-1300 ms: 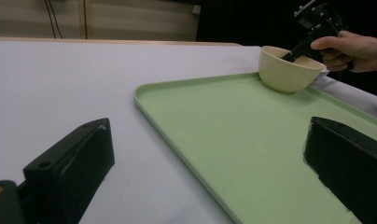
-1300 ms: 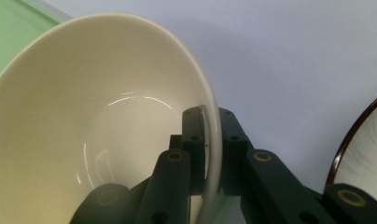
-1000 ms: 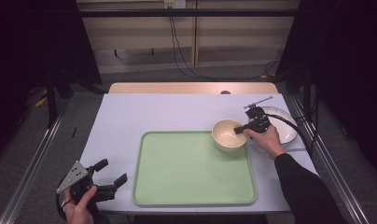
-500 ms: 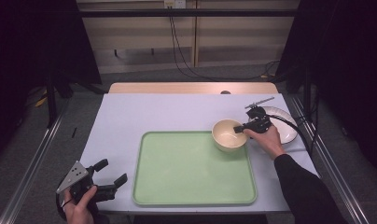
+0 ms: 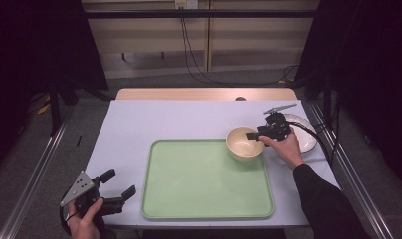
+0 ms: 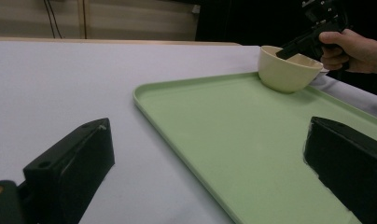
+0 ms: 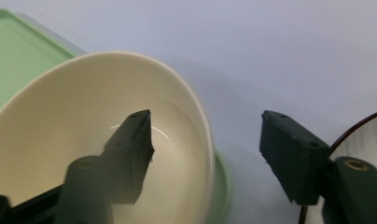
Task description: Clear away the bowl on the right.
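Note:
A cream bowl [image 5: 244, 144] stands on the far right corner of the light green tray [image 5: 204, 184]. My right gripper [image 5: 253, 138] reaches over the bowl's right rim. In the right gripper view one jaw is inside the bowl [image 7: 60, 116] and the other outside it. The rim lies between the jaws with a gap on both sides, so the right gripper [image 7: 206, 119] is open, its jaws having just been opening. My left gripper [image 5: 120, 182] rests open and empty at the table's near left corner, left of the tray [image 6: 233, 135].
A white plate [image 5: 303, 137] with a dark rim lies on the table right of the bowl, partly under the right hand. The tray's inside is bare apart from the bowl. The table's far and left parts are plain white surface.
The right gripper's jaws have spread apart at the bowl's rim. The bowl, both hands and the left gripper stay where they were.

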Action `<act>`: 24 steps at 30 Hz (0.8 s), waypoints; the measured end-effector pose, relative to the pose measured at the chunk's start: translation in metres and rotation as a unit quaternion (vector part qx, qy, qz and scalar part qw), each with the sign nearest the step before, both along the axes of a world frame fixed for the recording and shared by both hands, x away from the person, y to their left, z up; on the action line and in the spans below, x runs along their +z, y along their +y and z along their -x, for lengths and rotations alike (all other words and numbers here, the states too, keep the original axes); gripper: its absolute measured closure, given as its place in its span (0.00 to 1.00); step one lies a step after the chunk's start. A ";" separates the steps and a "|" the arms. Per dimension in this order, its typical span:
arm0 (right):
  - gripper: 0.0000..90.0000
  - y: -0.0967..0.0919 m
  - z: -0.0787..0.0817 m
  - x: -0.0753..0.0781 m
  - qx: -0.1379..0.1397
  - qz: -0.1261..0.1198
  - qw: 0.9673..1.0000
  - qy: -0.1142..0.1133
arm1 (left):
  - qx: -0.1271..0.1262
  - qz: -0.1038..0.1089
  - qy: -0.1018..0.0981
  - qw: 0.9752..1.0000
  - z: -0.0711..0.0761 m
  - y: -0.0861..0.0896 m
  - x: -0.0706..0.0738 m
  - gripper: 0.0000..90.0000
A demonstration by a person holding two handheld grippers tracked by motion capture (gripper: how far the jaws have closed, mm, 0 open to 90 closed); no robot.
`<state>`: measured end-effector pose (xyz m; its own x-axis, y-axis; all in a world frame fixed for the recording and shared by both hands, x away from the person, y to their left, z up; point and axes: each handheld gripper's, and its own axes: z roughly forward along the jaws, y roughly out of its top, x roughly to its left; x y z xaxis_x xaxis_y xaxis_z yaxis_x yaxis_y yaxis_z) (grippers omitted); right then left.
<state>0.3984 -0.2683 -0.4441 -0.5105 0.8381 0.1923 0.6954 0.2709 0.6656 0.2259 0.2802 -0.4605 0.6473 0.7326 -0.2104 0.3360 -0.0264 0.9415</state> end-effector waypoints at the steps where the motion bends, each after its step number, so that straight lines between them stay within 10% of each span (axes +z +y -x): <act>1: 0.33 -0.001 0.000 0.001 0.001 0.000 1.000 -0.006 | 0.001 0.000 -0.001 1.000 0.000 0.000 0.000 0.02; 8: 0.04 -0.004 0.001 0.005 0.007 -0.024 0.999 -0.022 | -0.002 0.000 0.000 1.000 0.000 0.000 0.000 0.02; 24: 0.05 -0.012 0.018 0.017 -0.020 -0.045 0.994 -0.096 | -0.003 0.000 0.001 1.000 0.000 0.000 0.000 0.02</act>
